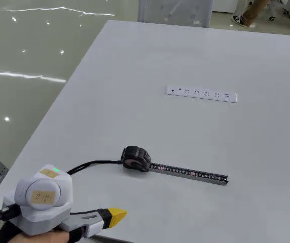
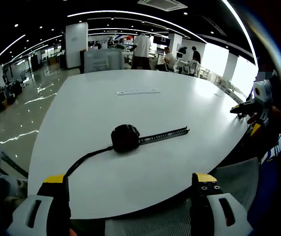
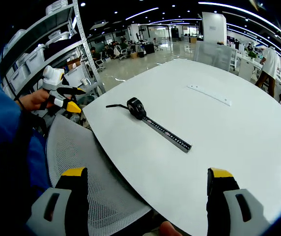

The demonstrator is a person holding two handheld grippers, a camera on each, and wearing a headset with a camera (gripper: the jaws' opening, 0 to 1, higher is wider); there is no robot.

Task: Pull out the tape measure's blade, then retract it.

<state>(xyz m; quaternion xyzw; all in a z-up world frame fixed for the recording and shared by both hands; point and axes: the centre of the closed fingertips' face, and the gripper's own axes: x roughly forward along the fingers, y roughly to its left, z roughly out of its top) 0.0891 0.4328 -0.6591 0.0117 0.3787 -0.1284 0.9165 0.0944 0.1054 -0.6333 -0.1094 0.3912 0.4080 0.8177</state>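
The tape measure lies on the white table, close to the near edge. Its case is dark and round. Its blade is pulled out part way and rests flat on the table, running from the case toward the right in the head view, with the hook end free. A black strap trails from the other side of the case toward the near left edge of the table. Farther back, well apart from the tape measure, a white power strip lies flat.

The left hand-held gripper has its yellow-tipped jaws spread wide with nothing between them. It is held off the table's edge, apart from the tape measure, which lies ahead of it. In the head view it sits at the lower left, white-bodied with a green light lit on top.

The right hand-held gripper is likewise spread wide and empty. It hangs above the grey mesh of a chair beside the table, apart from the blade.

In the left gripper view, people stand beyond the far side of the table. The right gripper view shows metal shelves with bins at the left
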